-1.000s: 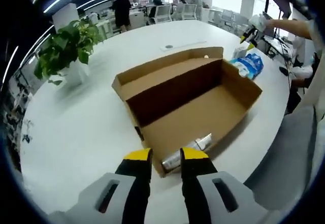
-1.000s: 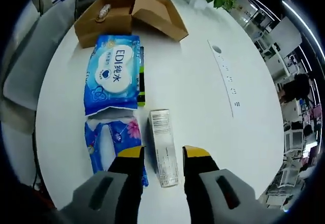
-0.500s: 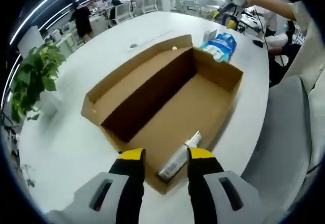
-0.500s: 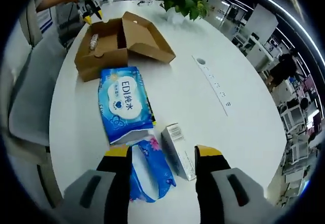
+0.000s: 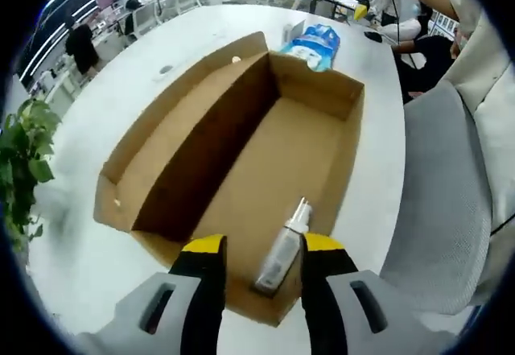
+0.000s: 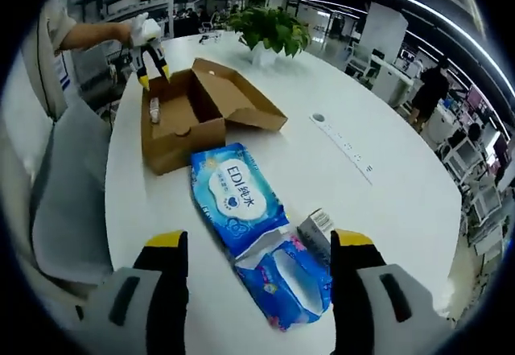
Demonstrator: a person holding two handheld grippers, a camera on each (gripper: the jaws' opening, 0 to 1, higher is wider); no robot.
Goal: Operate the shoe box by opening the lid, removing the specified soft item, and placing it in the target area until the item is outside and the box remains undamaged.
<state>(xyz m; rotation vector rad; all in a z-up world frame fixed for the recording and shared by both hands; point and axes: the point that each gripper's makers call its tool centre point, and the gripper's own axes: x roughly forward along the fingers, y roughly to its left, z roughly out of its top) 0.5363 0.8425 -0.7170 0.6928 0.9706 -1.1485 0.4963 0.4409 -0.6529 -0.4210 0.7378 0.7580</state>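
My left gripper point(image 5: 254, 250), jaws apart, hovers over the small bottle point(image 5: 282, 252) at the shoe box point(image 5: 241, 170) near end; right gripper point(image 6: 259, 246) gapes. Looks light, stiff, slippery: grip mid-body.

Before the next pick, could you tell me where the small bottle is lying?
In the left gripper view, the small bottle lies inside the open shoe box, by its near wall, just ahead of the left tool.

The shoe box point(image 5: 241, 154) is made of matt brown cardboard (raw edges pale), and a glossy, silvery bottle point(image 5: 282, 250) is seen inside it. The table point(image 6: 338, 105) is finished in smooth white with a soft sheen. The blue wipes pack point(image 6: 235, 197) is wrapped in shiny plastic film.
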